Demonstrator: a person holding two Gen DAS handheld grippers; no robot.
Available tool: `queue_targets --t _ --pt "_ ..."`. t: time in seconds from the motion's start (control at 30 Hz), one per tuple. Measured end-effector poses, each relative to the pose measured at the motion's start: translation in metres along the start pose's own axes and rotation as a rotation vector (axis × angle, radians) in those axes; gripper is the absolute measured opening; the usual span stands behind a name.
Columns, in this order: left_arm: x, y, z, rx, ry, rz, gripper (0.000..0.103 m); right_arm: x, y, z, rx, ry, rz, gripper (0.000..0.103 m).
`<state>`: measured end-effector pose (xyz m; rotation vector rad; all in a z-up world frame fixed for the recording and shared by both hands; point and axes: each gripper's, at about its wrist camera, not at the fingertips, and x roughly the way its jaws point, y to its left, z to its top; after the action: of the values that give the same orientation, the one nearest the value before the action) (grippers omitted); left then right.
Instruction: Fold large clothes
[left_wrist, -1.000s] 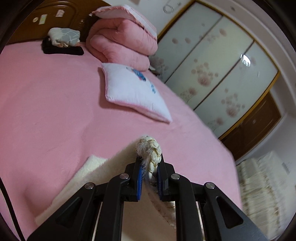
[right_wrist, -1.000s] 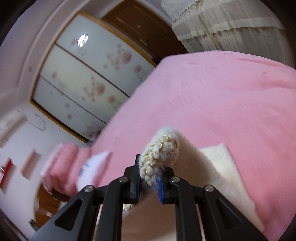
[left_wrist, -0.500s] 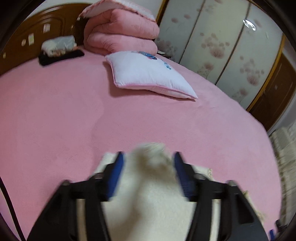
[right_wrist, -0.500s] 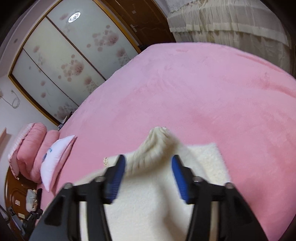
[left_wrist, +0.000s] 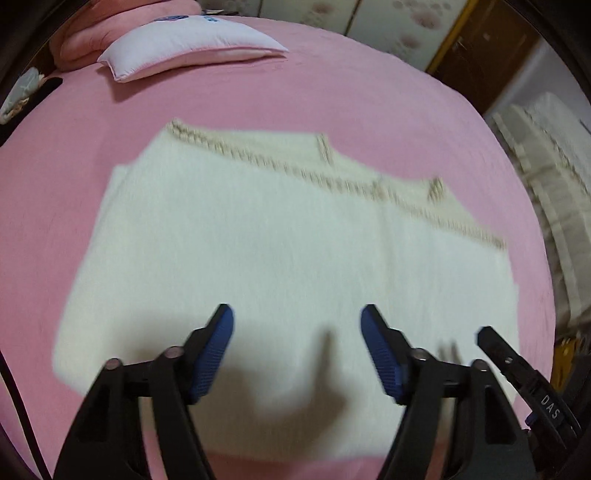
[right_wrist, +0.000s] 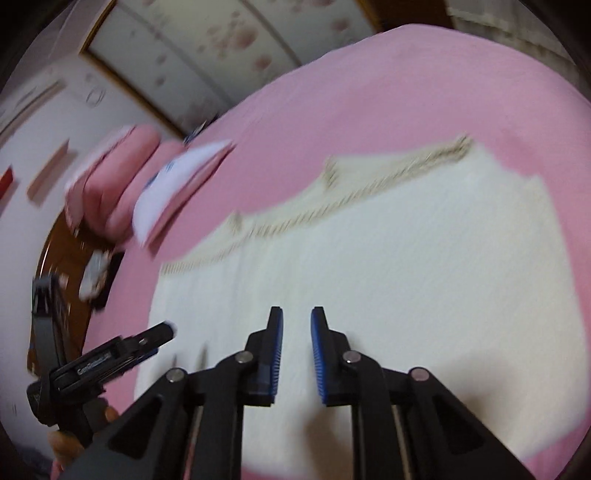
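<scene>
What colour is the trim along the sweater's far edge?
Beige, braided, against the cream sweater; clearest in the left wrist view.

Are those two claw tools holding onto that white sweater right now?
No. The left gripper and right gripper both hang above the cream sweater, which lies flat on the pink bed; nothing sits between their jaws.

The garment (left_wrist: 280, 258) was cream white, with a beige braided trim (left_wrist: 332, 177) along its far edge. The bed (left_wrist: 332, 103) under it was plain pink. The pillow (left_wrist: 184, 48) was pale lilac-white with a blue print and a pink border. Each tool was black with blue pads (left_wrist: 214, 354). The wardrobe doors (right_wrist: 229, 29) were whitish with pink blossom motifs.
</scene>
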<state>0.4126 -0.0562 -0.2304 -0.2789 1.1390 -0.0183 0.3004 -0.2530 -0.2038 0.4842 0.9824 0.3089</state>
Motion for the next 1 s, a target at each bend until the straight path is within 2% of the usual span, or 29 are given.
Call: queue_targets --t 0.03,0.1,0.17,0.3,0.47,0.6,0.7,0.77,0.83,0.93,1.0 --pt "0.001 -0.003 -0.015 0.015 0.027 -0.003 0.051 0.002 0.006 -0.013 -0.018 0.027 0.017 0.012" --pt "0.003 -0.006 -0.046 0.041 0.103 -0.007 0.028 0.002 0.015 -0.039 -0.040 0.072 0.050 0.008" --pt "0.003 -0.001 -0.067 0.044 0.139 -0.010 0.011 0.002 0.022 -0.067 -0.081 0.128 0.069 0.008" --pt "0.003 -0.001 -0.087 0.085 0.167 -0.070 0.009 -0.003 0.030 -0.107 -0.151 0.198 0.049 0.001" --pt "0.021 0.000 -0.080 0.041 0.245 -0.194 0.009 -0.003 0.027 -0.116 -0.096 0.154 0.088 0.001" --pt "0.041 0.001 -0.068 0.035 0.233 -0.209 0.009 0.016 0.026 -0.103 -0.033 0.144 0.075 0.001" --pt "0.052 0.006 -0.057 -0.005 0.258 -0.230 0.009 0.033 0.016 -0.089 0.097 0.146 0.123 0.000" --pt "0.057 0.009 -0.048 -0.032 0.265 -0.265 0.009 0.050 0.005 -0.080 0.209 0.163 0.156 0.000" --pt "0.057 0.015 -0.040 -0.055 0.258 -0.306 0.009 0.061 -0.005 -0.068 0.300 0.137 0.198 0.000" --pt "0.052 0.019 -0.026 -0.066 0.195 -0.342 0.009 0.076 -0.003 -0.048 0.293 0.114 0.215 0.000" --pt "0.057 0.017 -0.011 -0.065 0.184 -0.345 0.009 0.084 0.003 -0.040 0.254 0.116 0.201 0.000"
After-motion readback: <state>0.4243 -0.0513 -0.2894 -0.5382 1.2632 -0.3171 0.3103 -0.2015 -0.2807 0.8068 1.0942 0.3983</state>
